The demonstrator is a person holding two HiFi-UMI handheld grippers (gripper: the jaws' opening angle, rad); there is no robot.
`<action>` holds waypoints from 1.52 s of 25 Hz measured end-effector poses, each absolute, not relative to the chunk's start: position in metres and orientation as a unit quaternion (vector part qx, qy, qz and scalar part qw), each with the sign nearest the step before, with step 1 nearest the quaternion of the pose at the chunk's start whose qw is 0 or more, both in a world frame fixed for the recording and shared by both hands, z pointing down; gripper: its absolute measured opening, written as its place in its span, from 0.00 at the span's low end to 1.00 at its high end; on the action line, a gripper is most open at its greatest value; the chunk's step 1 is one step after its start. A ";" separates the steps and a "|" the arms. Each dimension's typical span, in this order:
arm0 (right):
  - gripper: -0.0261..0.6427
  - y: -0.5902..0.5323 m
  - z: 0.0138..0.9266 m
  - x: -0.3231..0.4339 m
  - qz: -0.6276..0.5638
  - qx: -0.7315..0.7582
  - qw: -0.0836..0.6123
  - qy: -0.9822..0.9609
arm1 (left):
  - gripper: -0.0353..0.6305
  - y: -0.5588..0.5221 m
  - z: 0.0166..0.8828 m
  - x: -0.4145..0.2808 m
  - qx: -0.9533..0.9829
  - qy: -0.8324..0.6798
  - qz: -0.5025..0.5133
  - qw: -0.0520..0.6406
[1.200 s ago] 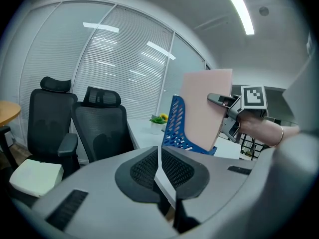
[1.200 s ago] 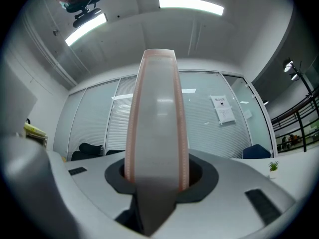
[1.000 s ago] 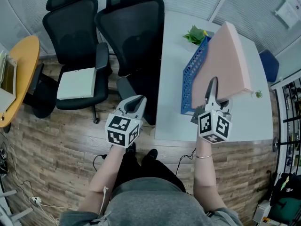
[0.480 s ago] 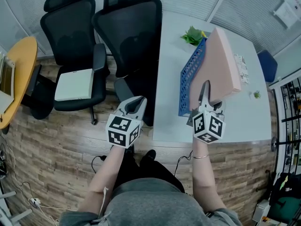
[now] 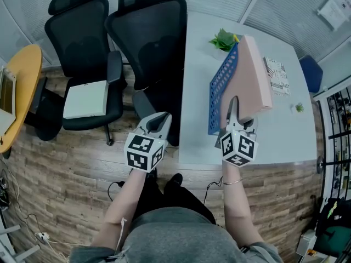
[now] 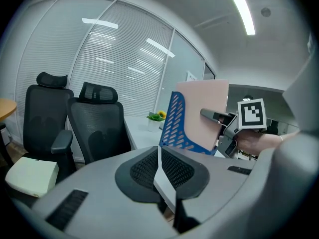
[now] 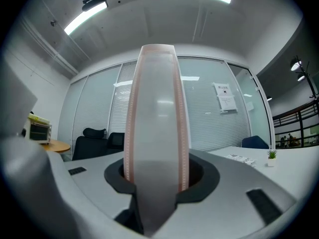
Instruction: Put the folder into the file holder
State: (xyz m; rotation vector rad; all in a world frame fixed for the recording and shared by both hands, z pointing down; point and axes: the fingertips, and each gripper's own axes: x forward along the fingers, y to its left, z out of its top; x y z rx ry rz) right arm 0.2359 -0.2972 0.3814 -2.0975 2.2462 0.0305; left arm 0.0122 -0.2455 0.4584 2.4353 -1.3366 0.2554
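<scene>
My right gripper [image 5: 237, 106] grips the lower edge of a thick pink folder [image 5: 252, 81], which stands nearly upright, its left side against the blue mesh file holder [image 5: 221, 89] on the white desk [image 5: 196, 127]. In the right gripper view the folder [image 7: 157, 123] fills the gap between the pads; the jaws are easing open around it. My left gripper [image 5: 159, 119] hovers shut and empty off the desk's left edge, above the floor. The left gripper view has its own jaws [image 6: 158, 153] closed, with the holder [image 6: 174, 126] and folder [image 6: 204, 113] beyond them.
A small potted plant [image 5: 224, 39] stands behind the holder, and a printed booklet [image 5: 277, 75] lies to the folder's right. Two black office chairs [image 5: 148, 32] stand left of the desk; one carries a white box [image 5: 85, 98]. A round wooden table [image 5: 16, 86] is at the far left.
The folder has swung from leaning right to nearly upright and shifted left against the holder, uncovering the booklet. The right gripper moved slightly left. The left gripper stayed still.
</scene>
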 end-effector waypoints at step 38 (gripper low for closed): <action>0.39 -0.246 0.436 0.227 -0.032 -0.662 -0.030 0.748 | 0.11 -0.229 0.467 0.016 0.871 -0.444 0.099 0.184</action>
